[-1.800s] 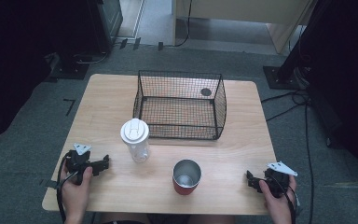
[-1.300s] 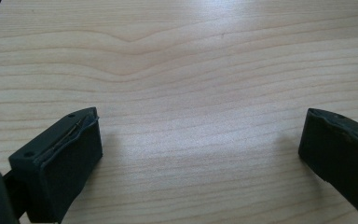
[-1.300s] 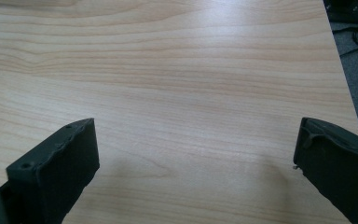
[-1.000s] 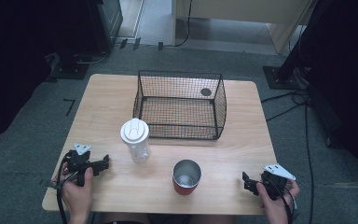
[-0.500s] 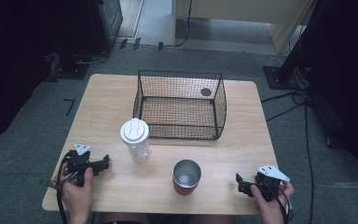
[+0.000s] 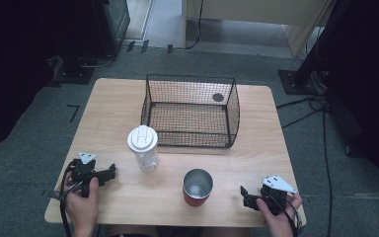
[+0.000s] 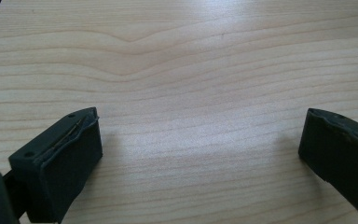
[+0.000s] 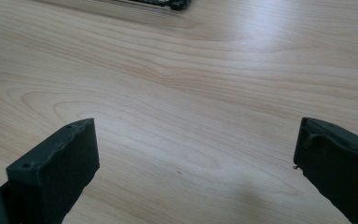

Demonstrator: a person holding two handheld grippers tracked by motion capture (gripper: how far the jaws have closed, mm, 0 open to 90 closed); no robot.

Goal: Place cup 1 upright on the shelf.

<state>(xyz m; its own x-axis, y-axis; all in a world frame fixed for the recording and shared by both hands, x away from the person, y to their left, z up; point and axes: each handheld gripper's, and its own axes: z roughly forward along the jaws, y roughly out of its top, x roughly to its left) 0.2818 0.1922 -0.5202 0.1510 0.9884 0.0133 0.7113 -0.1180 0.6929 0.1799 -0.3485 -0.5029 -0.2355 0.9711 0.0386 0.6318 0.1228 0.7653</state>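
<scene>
Left gripper [image 6: 109, 172] unmoved at the wooden desk's [image 6: 108, 103] front-left corner, jaws spread, empty. Clear plastic bottle with white lid [image 6: 143, 147] upright left of centre. Red metal cup [image 6: 197, 187] upright, mouth up, near front edge. Right gripper [image 6: 245, 195], spread, has shifted left toward it: likely pickup.

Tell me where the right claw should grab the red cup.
Probably the red cup's side wall below the rim, coming level from its right, where the right claw already sits open. The cup stands upright, open mouth up, apart from the bottle, so its round body is free to straddle.
</scene>
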